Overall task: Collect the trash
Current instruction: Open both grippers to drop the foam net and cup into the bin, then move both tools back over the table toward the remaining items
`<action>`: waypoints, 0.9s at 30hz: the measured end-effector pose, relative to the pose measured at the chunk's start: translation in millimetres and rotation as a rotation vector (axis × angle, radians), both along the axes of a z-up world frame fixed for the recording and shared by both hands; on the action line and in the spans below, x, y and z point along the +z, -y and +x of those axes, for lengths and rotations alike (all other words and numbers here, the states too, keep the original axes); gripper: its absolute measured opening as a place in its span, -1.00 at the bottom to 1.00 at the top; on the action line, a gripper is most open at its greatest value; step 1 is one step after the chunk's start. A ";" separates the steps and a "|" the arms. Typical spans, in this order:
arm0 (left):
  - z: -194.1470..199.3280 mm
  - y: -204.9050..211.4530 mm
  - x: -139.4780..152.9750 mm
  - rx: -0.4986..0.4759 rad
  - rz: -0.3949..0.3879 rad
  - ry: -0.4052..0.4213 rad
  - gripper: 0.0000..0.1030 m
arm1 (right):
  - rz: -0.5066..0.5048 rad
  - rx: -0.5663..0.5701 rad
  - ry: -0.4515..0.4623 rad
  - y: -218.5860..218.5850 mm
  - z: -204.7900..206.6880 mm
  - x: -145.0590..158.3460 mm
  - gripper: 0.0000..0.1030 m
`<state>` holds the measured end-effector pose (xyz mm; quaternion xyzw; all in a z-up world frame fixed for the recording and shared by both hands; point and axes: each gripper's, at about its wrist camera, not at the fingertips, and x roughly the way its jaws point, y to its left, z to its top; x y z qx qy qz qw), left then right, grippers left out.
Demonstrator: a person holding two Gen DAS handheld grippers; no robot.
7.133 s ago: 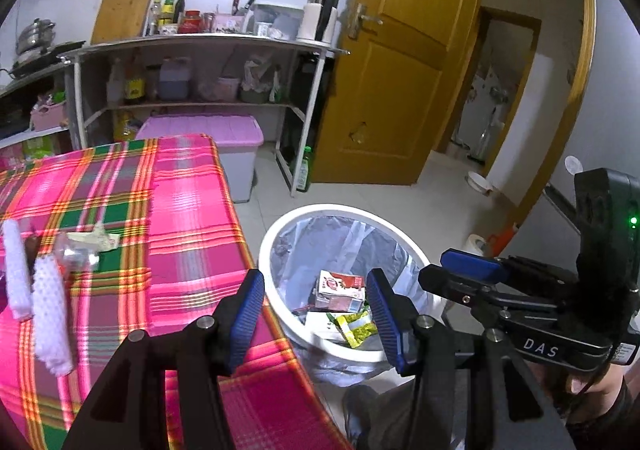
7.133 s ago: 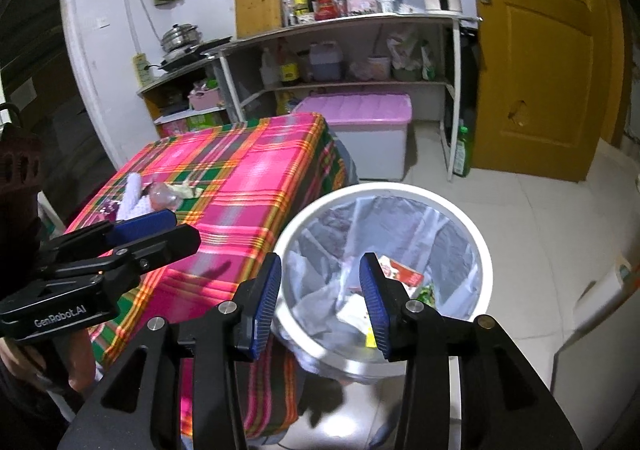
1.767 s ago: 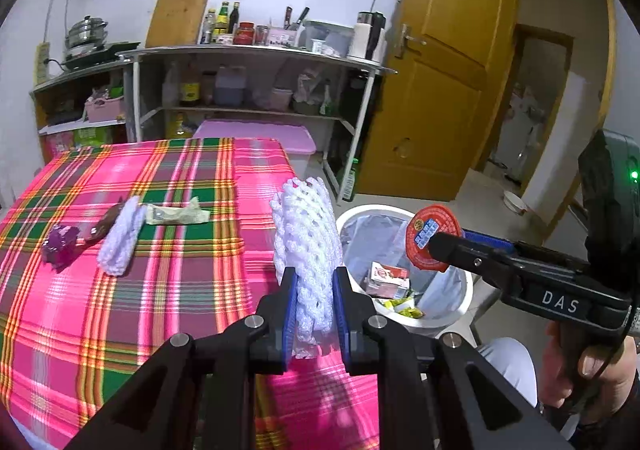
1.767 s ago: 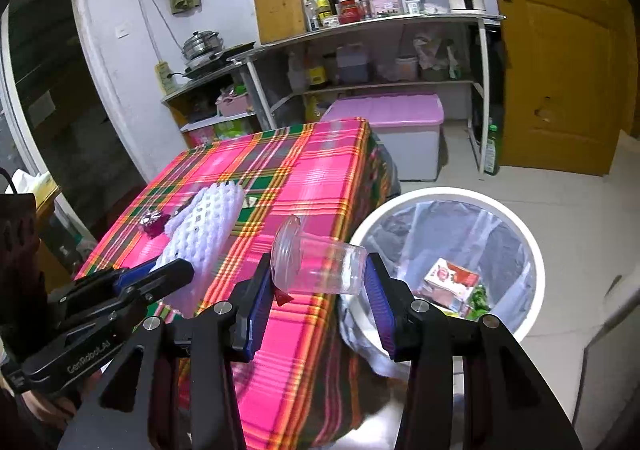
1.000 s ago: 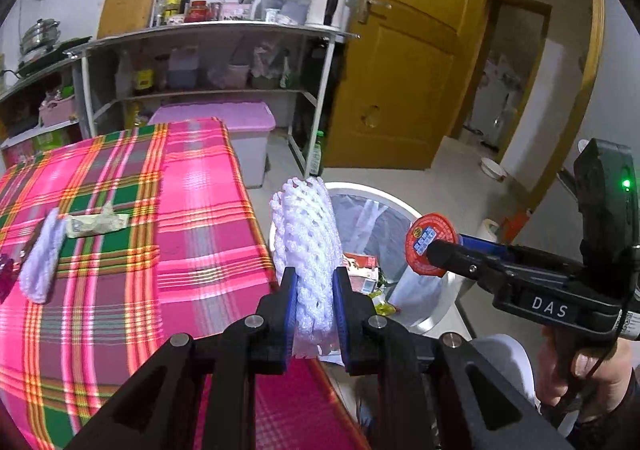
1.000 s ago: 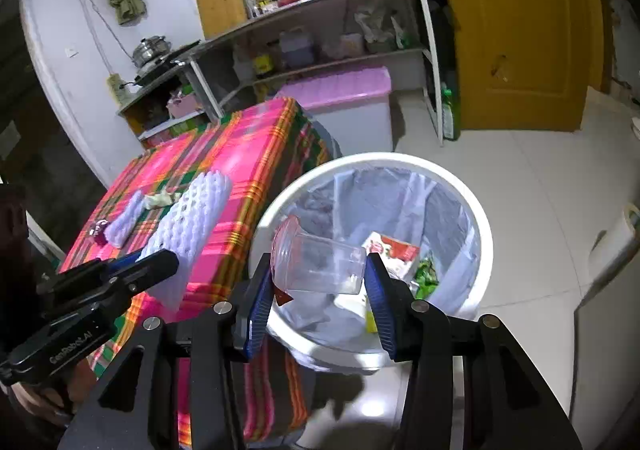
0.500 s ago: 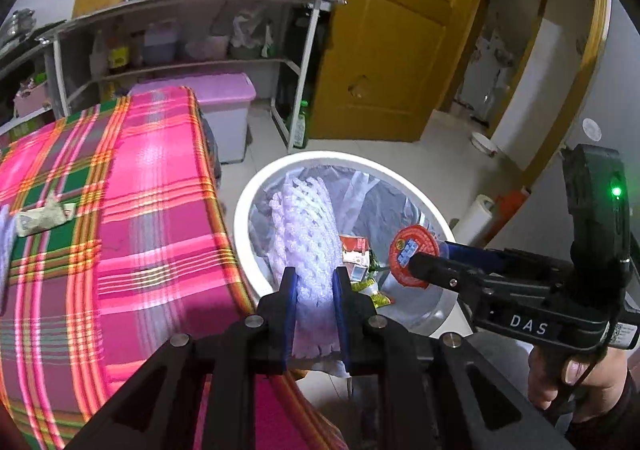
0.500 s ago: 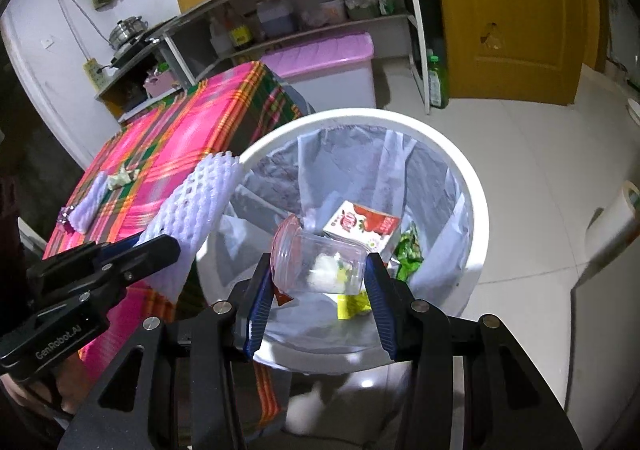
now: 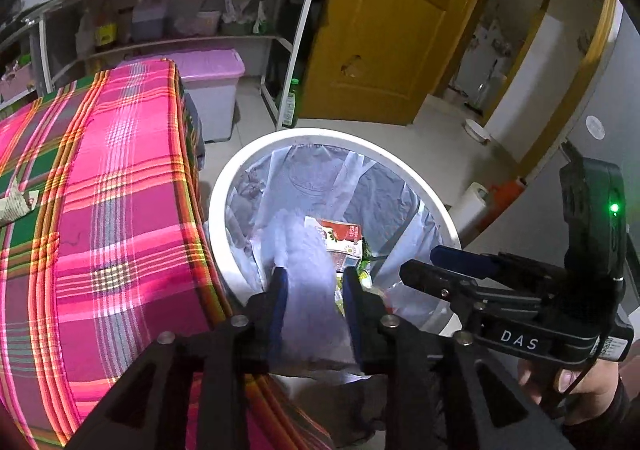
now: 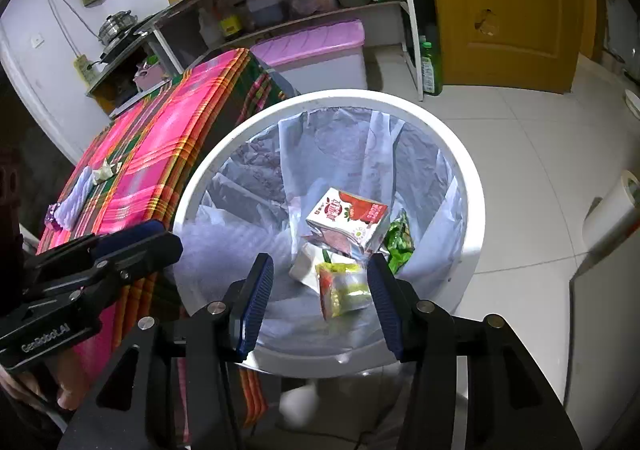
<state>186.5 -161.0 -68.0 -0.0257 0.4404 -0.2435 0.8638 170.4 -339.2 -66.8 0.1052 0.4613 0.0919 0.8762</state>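
Both grippers hang over the white bin (image 9: 320, 136), which is lined with a clear bag. My left gripper (image 9: 314, 282) has its jaws opening. A white foam net (image 9: 308, 262), blurred, slides down between them into the bin. My right gripper (image 10: 320, 290) also has its jaws opening, and a clear plastic cup (image 10: 344, 292) drops, blurred, between them without touching the left pad. In the right wrist view the foam net (image 10: 224, 250) blurs below the left gripper (image 10: 132, 246). A red-and-white carton (image 10: 348, 218) and a green wrapper (image 10: 400, 238) lie in the bin (image 10: 468, 186).
The plaid-covered table (image 9: 120, 210) stands left of the bin and touches its rim. On it lie another foam net (image 10: 76, 198), a crumpled wrapper (image 10: 106, 170) and a purple scrap (image 10: 52, 216). A purple-lidded box (image 10: 312, 42), shelves, a yellow door (image 9: 380, 30) and a paper roll (image 10: 612, 210) surround the floor.
Both grippers have sunk closer over the bin. The left jaws, shut on the foam net before, have parted and the net slips down. The cup has left the right jaws.
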 end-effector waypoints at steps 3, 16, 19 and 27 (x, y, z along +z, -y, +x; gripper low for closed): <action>-1.8 -1.6 2.7 -0.001 -0.012 0.007 -0.27 | -0.001 -0.001 0.011 -0.7 -2.4 4.5 -0.03; -20.8 -22.8 27.0 0.042 -0.071 0.063 -0.28 | -0.011 0.032 0.113 -13.8 -22.6 43.3 -0.03; -28.5 -30.6 33.5 0.051 -0.082 0.080 -0.27 | -0.011 0.047 0.137 -21.7 -28.4 53.5 -0.03; -51.2 -52.8 49.1 0.093 -0.093 0.128 -0.27 | -0.013 0.100 0.191 -44.0 -43.2 74.5 -0.03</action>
